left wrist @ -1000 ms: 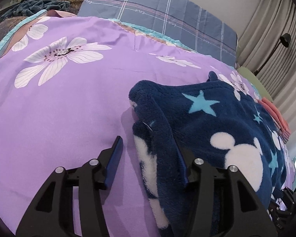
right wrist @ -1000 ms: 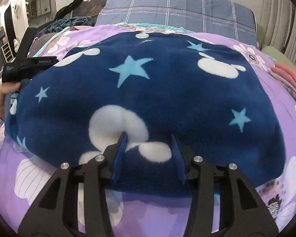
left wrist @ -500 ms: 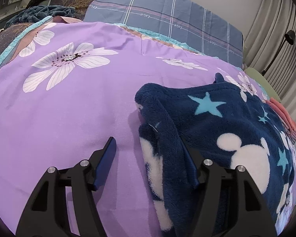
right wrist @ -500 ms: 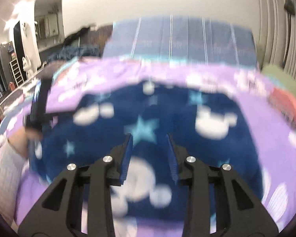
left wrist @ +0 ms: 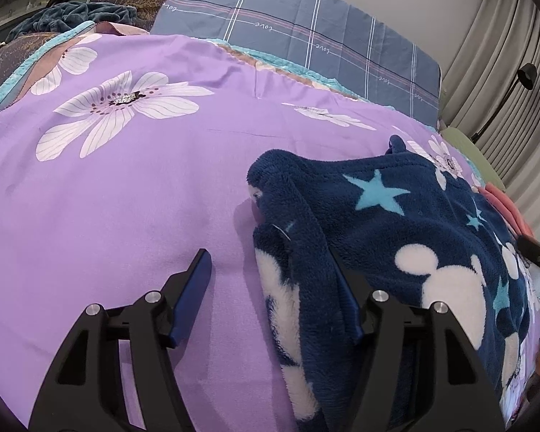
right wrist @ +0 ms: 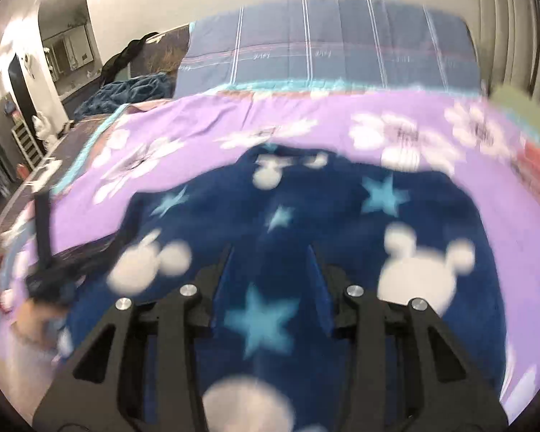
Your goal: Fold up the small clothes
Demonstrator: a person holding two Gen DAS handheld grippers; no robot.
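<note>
A folded navy fleece garment with light-blue stars and white mouse-head shapes lies on the purple flowered bedspread. My left gripper is open at the garment's left folded edge; one finger lies on the bedspread and the other is tucked against the fleece. In the blurred right wrist view the same garment spreads out below my right gripper, which is open, empty and held above the fleece.
A blue-grey plaid pillow lies at the head of the bed. A dark teal blanket is bunched at the far left. Folded pink clothes and a green item sit at the right. Curtains hang behind.
My right gripper has lifted off the garment's near edge and risen above it, with the view now blurred. My left gripper has stayed open at the left fold and shifted only slightly.
</note>
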